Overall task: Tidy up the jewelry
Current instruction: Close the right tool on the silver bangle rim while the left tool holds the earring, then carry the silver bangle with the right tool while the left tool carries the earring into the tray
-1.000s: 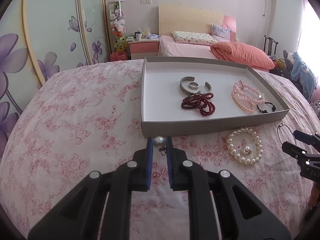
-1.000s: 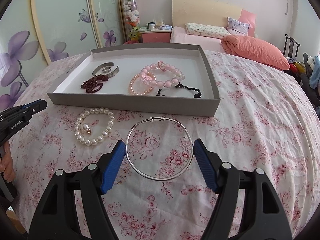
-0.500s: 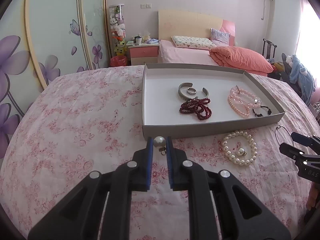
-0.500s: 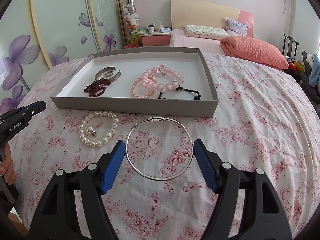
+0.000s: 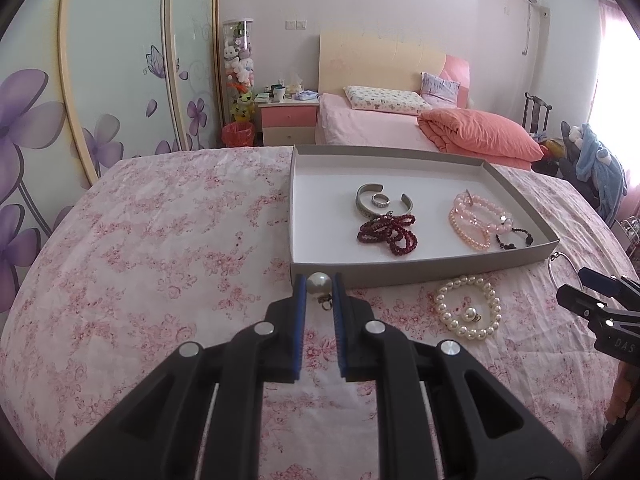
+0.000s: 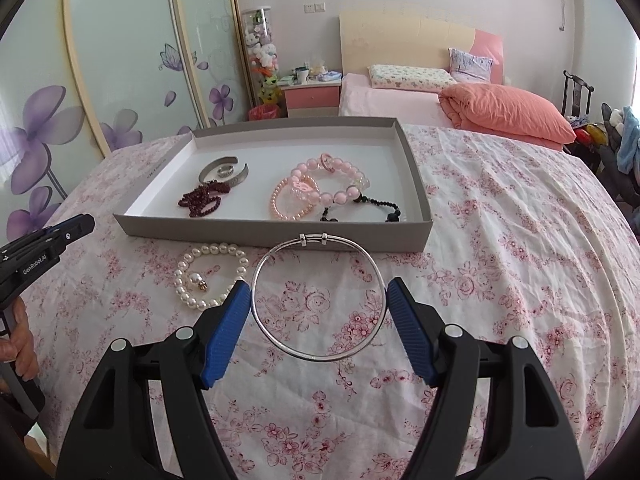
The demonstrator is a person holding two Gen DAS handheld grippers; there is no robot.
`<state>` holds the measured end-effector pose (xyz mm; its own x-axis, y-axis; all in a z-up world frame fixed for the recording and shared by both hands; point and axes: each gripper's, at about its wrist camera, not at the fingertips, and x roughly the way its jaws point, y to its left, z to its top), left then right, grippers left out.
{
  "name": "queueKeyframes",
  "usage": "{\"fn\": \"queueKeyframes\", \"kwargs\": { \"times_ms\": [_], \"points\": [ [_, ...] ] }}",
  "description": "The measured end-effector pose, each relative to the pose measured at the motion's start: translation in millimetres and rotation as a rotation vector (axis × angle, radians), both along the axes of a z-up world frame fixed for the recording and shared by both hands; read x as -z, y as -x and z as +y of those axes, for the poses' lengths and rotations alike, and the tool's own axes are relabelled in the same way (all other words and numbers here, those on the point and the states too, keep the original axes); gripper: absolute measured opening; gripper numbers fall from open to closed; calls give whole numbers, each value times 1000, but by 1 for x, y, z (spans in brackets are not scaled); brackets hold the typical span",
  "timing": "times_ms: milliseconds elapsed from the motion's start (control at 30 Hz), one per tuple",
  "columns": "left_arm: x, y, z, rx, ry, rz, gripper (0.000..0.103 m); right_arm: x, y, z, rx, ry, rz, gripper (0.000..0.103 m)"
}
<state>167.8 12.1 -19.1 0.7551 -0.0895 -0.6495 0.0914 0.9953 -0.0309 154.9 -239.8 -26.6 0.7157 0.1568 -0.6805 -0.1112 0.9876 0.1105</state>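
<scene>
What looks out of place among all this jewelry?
Nothing is damaged or spilled. The white pearl bracelet, with a pearl earring lying inside its ring, sits on the bedspread outside the tray, where the other bracelets lie. The matching earring and the silver bangle are gripped in tongs.

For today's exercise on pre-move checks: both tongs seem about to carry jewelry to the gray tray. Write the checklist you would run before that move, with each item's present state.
1. Left tongs shut on the pearl earring: ok.
2. Right tongs hold the silver bangle across its width: ok, both pads meet the hoop.
3. Gray tray has bare floor for more pieces: ok, the far part and near left corner are bare.
4. Pearl bracelet and second earring are in the tray: not ok, both lie on the bedspread.
5. The two tongs are apart: ok.
6. Bangle clasp is closed: cannot tell.
</scene>
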Motion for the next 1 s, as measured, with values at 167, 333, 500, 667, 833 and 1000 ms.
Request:
{"fn": "queueKeyframes", "kwargs": {
  "times_ms": [167, 333, 500, 667, 833, 1000],
  "points": [
    [-7, 4, -1, 2, 12, -25, 14, -12, 4, 0, 5, -16, -48, 71],
    [-16, 11, -3, 12, 20, -62, 14, -25, 10, 2, 8, -24, -113, 71],
    [-28, 18, -8, 27, 27, -104, 14, -39, 17, 3, 13, -34, -191, 71],
    [-37, 22, -14, 41, 30, -142, 14, -54, 24, 3, 24, -29, -293, 71],
    [-49, 23, -20, 49, 32, -192, 14, -68, 27, 4, 29, -21, -382, 71],
    [-61, 23, -29, 53, 25, -248, 14, -74, 24, 2, 40, -24, -429, 71]
  ]
}}
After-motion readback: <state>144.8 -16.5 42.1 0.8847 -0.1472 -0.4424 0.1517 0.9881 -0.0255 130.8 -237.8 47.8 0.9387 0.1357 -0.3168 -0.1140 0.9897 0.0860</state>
